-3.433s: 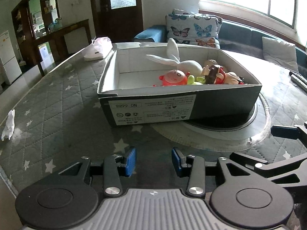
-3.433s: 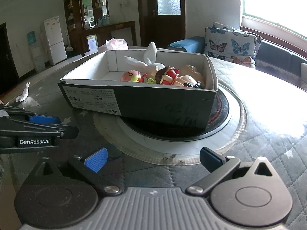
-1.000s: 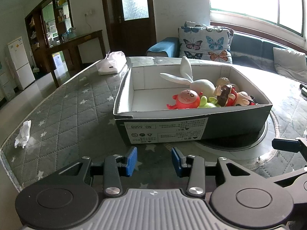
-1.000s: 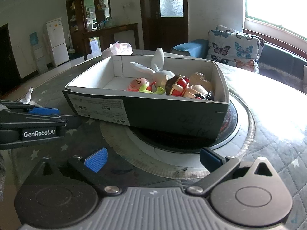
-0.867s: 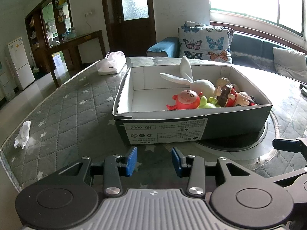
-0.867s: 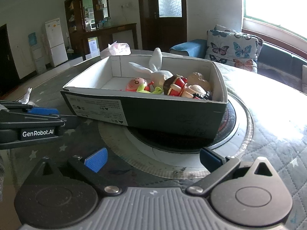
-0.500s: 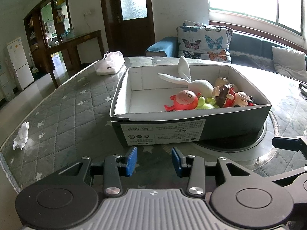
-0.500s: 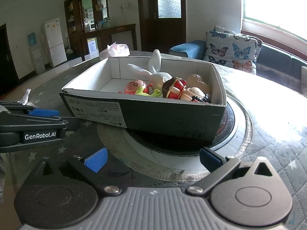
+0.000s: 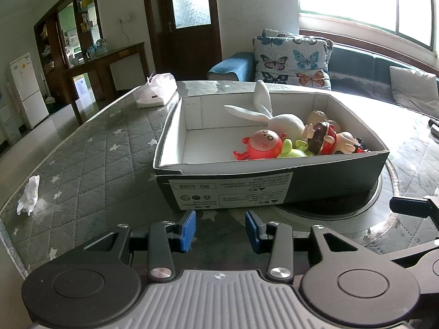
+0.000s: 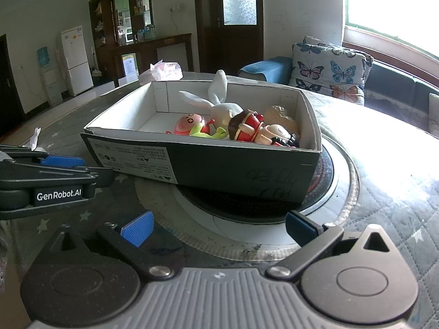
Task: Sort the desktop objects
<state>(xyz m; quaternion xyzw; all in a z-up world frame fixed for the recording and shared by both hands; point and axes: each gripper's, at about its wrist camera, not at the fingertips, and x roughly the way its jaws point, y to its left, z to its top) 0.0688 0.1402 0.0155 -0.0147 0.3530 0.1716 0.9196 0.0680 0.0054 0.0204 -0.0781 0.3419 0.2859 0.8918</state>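
Room: white walls. Dark wooden door [image 9: 189, 24] with frosted glass pane at 12 o'clock. Window [image 9: 365, 5] at 1–2 o'clock, strongly overexposed; daylight glare on the table [image 9: 82, 159], which carries a grey quilted star-print cover. Below the window, teal sofa [image 9: 356, 63] with butterfly-print cushion [image 9: 290, 60] and a pale cushion [image 9: 411, 87]. At 10 o'clock, dark wooden cabinet [image 9: 76, 41] with shelves; white refrigerator [image 9: 26, 90] at 9 o'clock. Floor pale, glossy.
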